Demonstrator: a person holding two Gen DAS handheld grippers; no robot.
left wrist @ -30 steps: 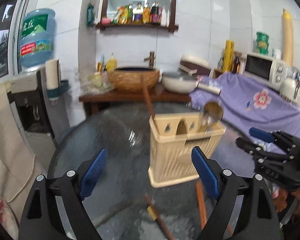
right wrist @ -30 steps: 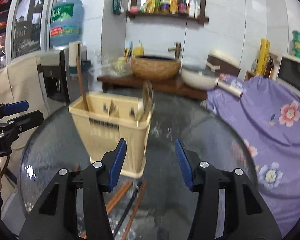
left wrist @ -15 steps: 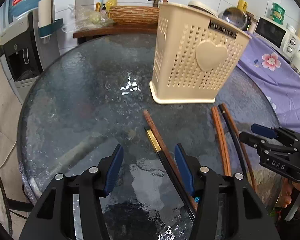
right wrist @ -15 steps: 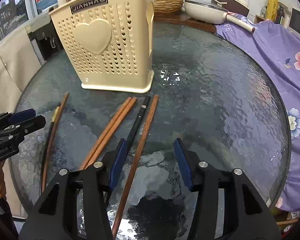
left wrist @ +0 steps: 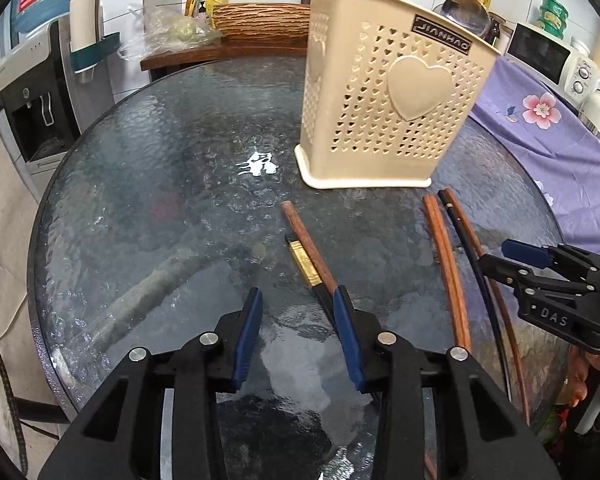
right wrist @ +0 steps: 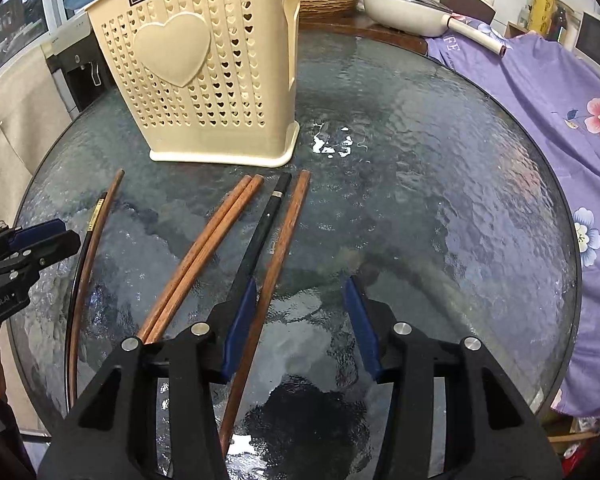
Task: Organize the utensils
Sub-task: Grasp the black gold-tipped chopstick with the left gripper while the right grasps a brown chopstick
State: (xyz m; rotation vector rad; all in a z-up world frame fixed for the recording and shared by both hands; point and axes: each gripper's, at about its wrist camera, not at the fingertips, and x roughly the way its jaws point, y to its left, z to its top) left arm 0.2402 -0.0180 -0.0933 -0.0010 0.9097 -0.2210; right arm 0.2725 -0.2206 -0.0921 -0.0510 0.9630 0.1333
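A cream perforated utensil holder (left wrist: 388,104) (right wrist: 204,76) stands on the round glass table (left wrist: 160,184). Several chopsticks lie in front of it: a brown one (left wrist: 306,242) beside a black gold-banded one (left wrist: 306,266), and a brown pair (right wrist: 204,252), a black one (right wrist: 260,232) and a single brown one (right wrist: 280,248). My left gripper (left wrist: 298,300) is open, low over the table, its right finger beside the black gold-banded chopstick. My right gripper (right wrist: 300,284) is open, its left finger between the black and single brown chopsticks. A spoon bowl (left wrist: 464,8) and a stick stand in the holder.
A purple flowered cloth (right wrist: 540,92) covers furniture right of the table. A wooden shelf holds a woven basket (left wrist: 260,20) and a pan (right wrist: 424,12). A water dispenser (left wrist: 36,92) stands at the left. The table edge is near both grippers.
Both grippers have dropped from high above the holder to low over the table, coming close to the chopsticks. Both stay open.
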